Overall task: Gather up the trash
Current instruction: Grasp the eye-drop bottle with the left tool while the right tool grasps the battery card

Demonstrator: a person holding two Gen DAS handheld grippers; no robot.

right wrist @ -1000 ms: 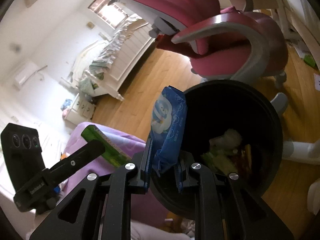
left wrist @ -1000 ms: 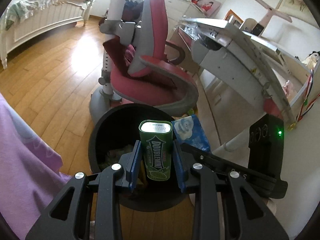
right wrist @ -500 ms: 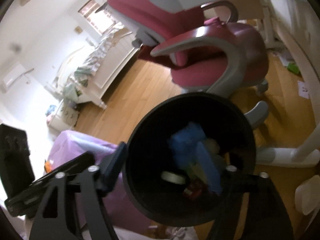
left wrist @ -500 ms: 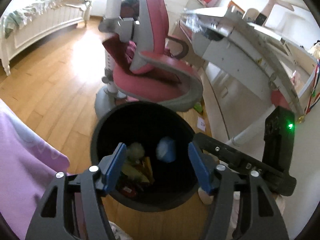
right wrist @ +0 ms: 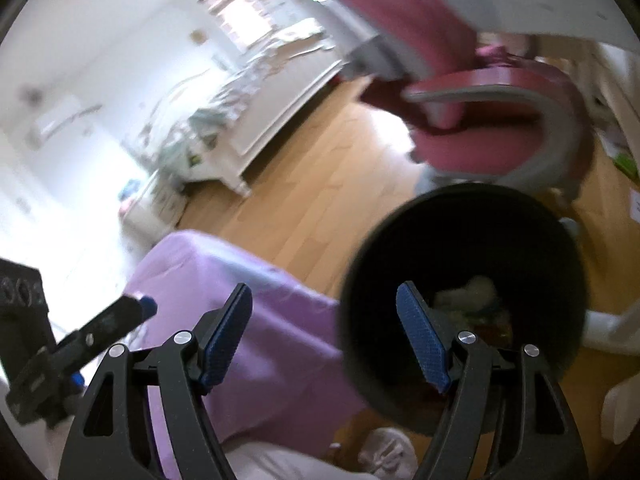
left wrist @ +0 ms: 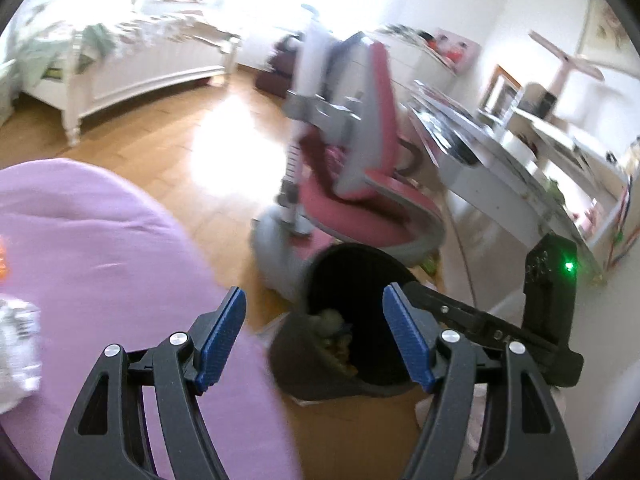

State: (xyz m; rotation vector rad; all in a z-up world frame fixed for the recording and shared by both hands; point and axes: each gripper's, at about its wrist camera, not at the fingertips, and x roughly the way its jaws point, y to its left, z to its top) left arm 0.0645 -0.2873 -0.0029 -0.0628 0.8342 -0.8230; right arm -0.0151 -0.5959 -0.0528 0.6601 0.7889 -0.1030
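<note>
While both grippers hang with nothing between their blue pads, the left gripper (left wrist: 314,334) has its jaws spreading wider at this moment and the right gripper (right wrist: 324,334) stands with its jaws wide apart, so the worry now is about where they go next rather than about dropping anything. The black bin (left wrist: 352,280) sits on the wooden floor (left wrist: 168,152) at about five o'clock in the left wrist view and at about four o'clock in the right wrist view, with a heap of rubbish (right wrist: 476,300) lying at its bottom. Its rim stands just beside the purple cloth (left wrist: 100,248), which fills the eight o'clock side of the left view, and something crumpled, clear and shiny (left wrist: 18,344) rests on that cloth at nine o'clock; I take it for more trash, though it is too blurred to say what. Both pictures are smeared, which to my eye speaks of quick hands, and a fast swing could knock the bin's rim and tip it, since it looks light and stands free. The pink chair (left wrist: 360,184) at one o'clock is close behind the bin too, and the right gripper's finger crosses the left view at three o'clock, so the two tools may clip each other if they turn towards the cloth together.
</note>
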